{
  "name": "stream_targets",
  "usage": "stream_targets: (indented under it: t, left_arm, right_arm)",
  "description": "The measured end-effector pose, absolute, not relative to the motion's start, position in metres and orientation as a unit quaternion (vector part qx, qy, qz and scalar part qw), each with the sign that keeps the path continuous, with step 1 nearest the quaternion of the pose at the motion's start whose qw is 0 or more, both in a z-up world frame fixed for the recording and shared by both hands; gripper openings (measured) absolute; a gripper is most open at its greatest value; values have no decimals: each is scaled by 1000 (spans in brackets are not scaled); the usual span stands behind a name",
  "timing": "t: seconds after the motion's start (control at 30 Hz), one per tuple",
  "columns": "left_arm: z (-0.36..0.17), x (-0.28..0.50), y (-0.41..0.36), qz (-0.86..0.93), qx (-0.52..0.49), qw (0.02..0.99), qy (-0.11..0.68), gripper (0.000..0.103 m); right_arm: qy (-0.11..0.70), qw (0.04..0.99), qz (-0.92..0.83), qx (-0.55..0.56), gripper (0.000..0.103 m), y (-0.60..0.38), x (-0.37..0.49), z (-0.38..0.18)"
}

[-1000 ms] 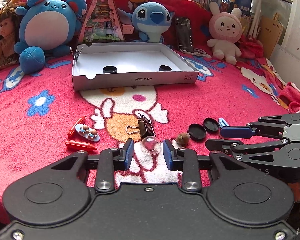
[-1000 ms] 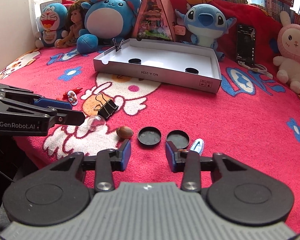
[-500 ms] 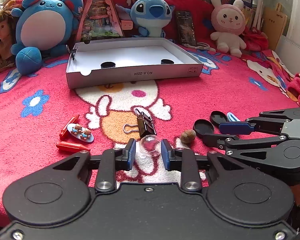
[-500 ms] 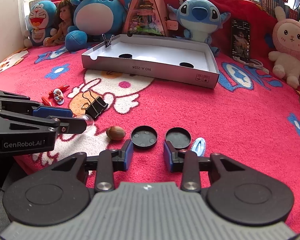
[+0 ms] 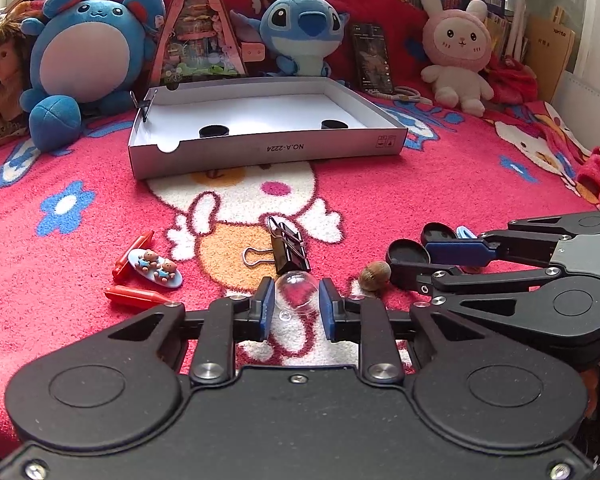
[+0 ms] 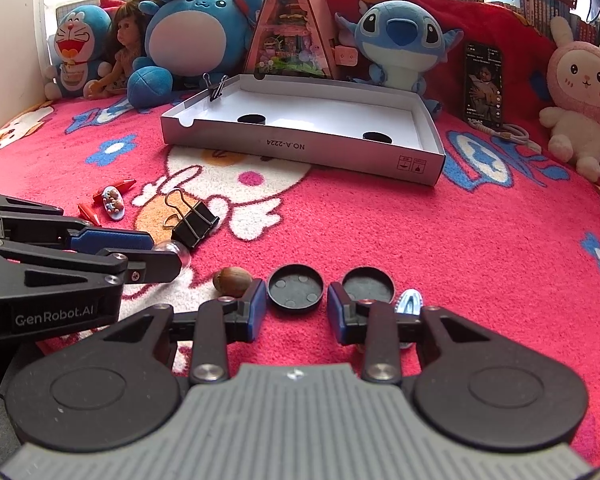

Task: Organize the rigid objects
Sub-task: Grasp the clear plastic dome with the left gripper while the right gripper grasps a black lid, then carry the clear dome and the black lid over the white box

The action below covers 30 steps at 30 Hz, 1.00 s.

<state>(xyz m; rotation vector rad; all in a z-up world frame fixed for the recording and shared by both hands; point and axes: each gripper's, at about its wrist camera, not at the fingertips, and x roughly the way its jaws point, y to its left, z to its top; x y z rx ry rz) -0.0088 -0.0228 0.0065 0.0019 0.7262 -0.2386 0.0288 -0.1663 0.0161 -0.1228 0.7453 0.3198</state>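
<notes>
On a red cartoon blanket [image 5: 440, 184], the left gripper [image 5: 296, 304] brackets a clear plastic dome [image 5: 296, 294], its blue pads just beside the dome on either side; actual contact cannot be told. The right gripper [image 6: 296, 306] is spread around a black round cap [image 6: 296, 287], not touching it, with a second cap [image 6: 368, 285] and a blue hair clip [image 6: 410, 302] just to its right. A nut [image 6: 232, 280] lies between the grippers, a black binder clip [image 5: 288, 246] beyond the dome. The white box [image 5: 268, 148] sits toward the blanket's far edge.
</notes>
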Motion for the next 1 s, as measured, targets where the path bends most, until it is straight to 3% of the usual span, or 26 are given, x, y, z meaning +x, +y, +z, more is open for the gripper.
stream_targets:
  t: [0.63,0.7,1.0]
  left_arm:
    - [-3,-7,-30,-108,23,934,340,27]
    - [-2,-8,-30,-105,21,934,341,27]
    - [26,-7,-22,-115,13,941,319,27]
  right_arm:
    - [339,926,142,-80,45,-162,27,10]
    - [339,926,144,-79,38,-161,27,10]
    - [328,931,150,-65,37,-163,28,26]
